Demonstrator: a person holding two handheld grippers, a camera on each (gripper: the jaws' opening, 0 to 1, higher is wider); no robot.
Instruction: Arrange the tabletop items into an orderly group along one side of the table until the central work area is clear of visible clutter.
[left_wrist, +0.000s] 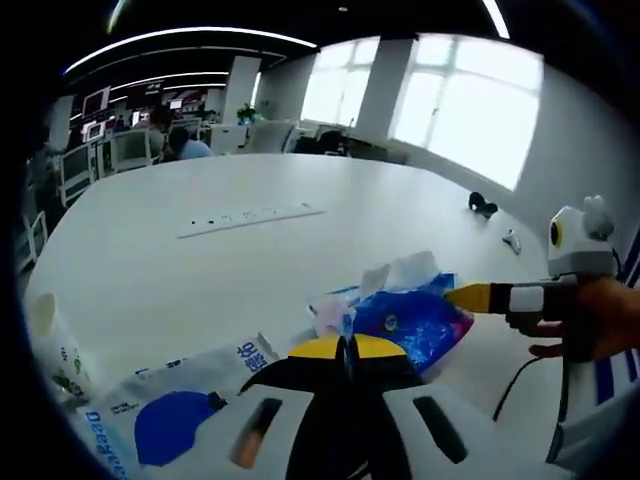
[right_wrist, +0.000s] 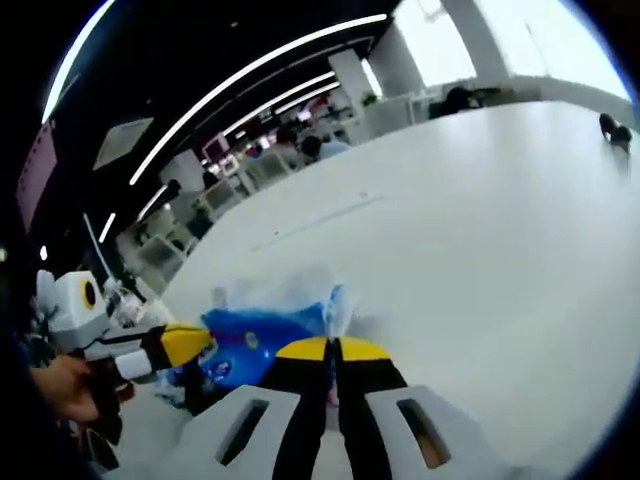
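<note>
resting on a white table (left_wrist: 200, 270), blue plastic bag (left_wrist: 415, 325), left tool (left_wrist: 347, 347) closed, right tool (right_wrist: 331, 349) closed

My left jaws cover part of white-and-blue printed plastic bag (left_wrist: 170, 405); print cut off. Crinkled blue plastic pack (right_wrist: 255, 340) smeared by blur. Small dark object (left_wrist: 482, 205) far across white table (left_wrist: 200, 270): unidentifiable.

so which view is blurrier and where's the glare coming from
The right gripper view is softer: the blue bag smears with motion blur. The left gripper view is sharp, the bag crisp. Glare comes from blown-out windows in both views; fisheye bends the ceiling light strips.
</note>
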